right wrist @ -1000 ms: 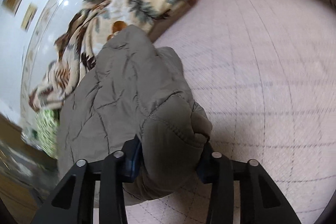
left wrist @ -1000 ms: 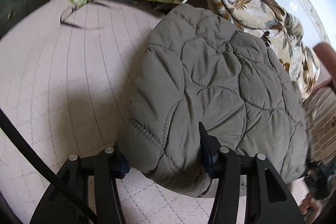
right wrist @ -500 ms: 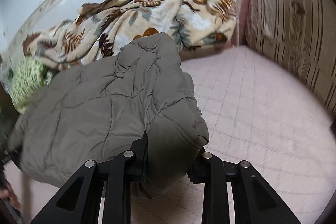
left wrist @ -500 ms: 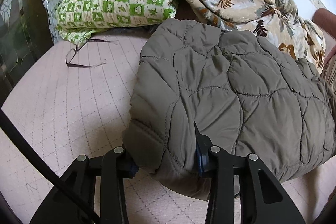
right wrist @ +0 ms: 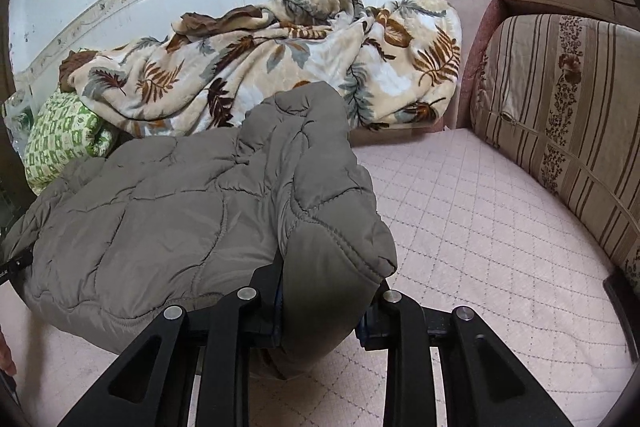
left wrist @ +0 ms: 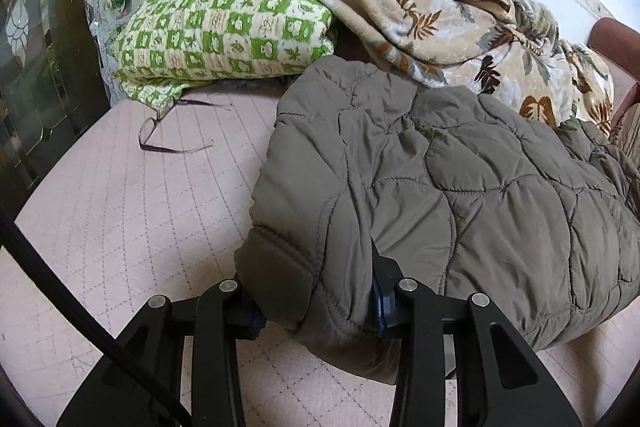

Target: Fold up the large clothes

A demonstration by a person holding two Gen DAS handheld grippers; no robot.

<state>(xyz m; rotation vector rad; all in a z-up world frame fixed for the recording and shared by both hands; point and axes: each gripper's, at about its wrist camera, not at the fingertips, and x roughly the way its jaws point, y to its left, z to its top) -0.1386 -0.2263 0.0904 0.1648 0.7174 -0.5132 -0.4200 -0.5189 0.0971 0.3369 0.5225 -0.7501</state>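
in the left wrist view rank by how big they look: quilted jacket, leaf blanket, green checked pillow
1. quilted jacket, though it is nearest the camera
2. leaf blanket
3. green checked pillow, close to the blanket, so that order is unsure

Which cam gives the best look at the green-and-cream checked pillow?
Left wrist: the green-and-cream checked pillow shows nearly whole and close, its patterned top facing the camera. Right wrist catches only a small corner at far left, tucked under the leaf-print fleece blanket.
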